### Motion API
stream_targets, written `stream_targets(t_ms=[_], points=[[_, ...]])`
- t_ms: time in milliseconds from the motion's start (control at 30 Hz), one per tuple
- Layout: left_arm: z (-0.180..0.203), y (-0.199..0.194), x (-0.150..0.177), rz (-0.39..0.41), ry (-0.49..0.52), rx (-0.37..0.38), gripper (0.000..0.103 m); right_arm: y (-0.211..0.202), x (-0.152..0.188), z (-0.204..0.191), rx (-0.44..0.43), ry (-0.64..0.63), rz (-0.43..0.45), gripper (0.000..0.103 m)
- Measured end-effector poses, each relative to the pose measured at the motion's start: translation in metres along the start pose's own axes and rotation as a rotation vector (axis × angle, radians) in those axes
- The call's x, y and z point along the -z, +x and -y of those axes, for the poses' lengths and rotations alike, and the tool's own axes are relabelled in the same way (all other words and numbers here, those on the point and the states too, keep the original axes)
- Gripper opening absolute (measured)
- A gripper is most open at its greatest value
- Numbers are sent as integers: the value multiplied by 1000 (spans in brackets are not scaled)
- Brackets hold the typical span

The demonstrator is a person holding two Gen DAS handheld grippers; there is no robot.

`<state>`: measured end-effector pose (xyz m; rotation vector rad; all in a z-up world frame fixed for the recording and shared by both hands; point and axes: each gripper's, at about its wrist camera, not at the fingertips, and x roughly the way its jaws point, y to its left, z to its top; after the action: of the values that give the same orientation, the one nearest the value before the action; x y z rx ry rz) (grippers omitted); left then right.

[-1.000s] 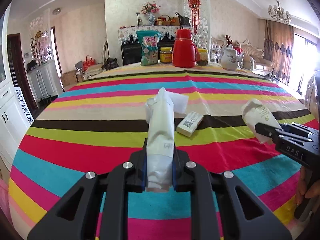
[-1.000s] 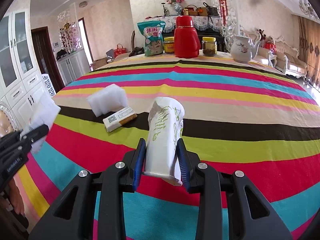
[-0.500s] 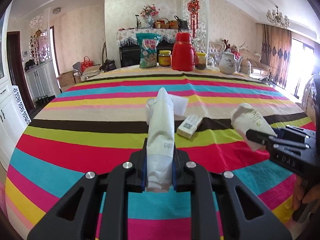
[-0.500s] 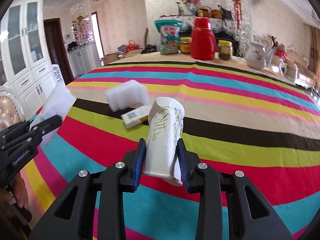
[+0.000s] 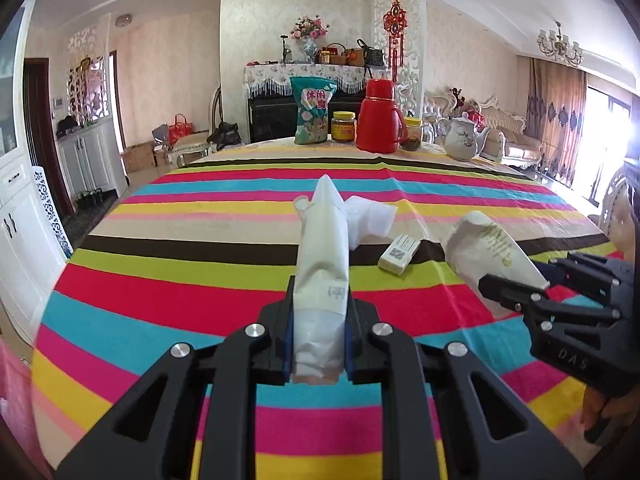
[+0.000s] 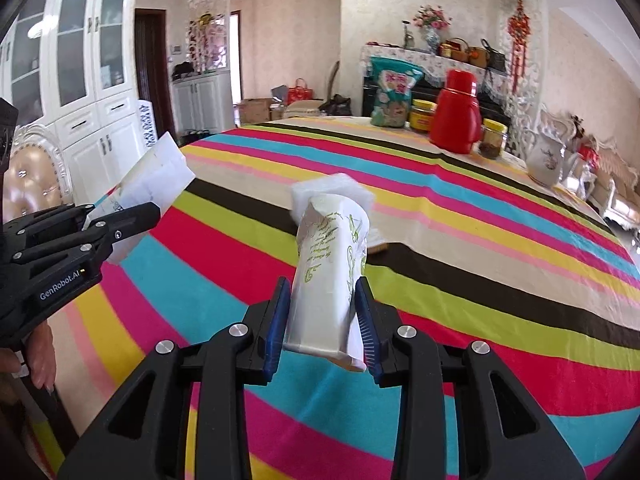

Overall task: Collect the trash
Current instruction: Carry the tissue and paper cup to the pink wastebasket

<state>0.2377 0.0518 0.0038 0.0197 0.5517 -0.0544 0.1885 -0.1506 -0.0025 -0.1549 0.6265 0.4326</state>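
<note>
My left gripper (image 5: 319, 320) is shut on a flattened white paper packet (image 5: 322, 248) that sticks out forward over the striped table. My right gripper (image 6: 323, 312) holds a crushed white paper cup with green print (image 6: 330, 256); its jaws are opening slightly, and the pads still touch the cup. Each gripper shows in the other's view: the right gripper (image 5: 516, 288) with the cup (image 5: 484, 248), the left gripper (image 6: 132, 212) with the packet (image 6: 156, 176). On the table beyond lie a crumpled white tissue (image 5: 370, 216) and a small white box (image 5: 399, 254).
A snack bag (image 5: 312, 110), a yellow-lidded jar (image 5: 344, 126), a red thermos (image 5: 378, 118) and a white teapot (image 5: 464, 140) stand at the table's far edge. A padded chair (image 6: 32, 168) and white cabinets are to the left of the table.
Both grippers drew back and rose a little with their loads. The right one rolled, so the table now looks tilted, and the small box slid behind the cup.
</note>
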Motion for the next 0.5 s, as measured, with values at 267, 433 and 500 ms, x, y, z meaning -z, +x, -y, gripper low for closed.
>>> stream_targets(t_ms=[267,433,500], points=[[-48,-42,24,19,-18,-61,19,-4,-5,-50,-111,-52,4,34],[-82,-71,39,23,-53,-107,19,-3,-13,-94,-203,-99,9,34],[-96,-84,47,30,-69,-132,19,-2,-17,-114,-236,-126,16,34]])
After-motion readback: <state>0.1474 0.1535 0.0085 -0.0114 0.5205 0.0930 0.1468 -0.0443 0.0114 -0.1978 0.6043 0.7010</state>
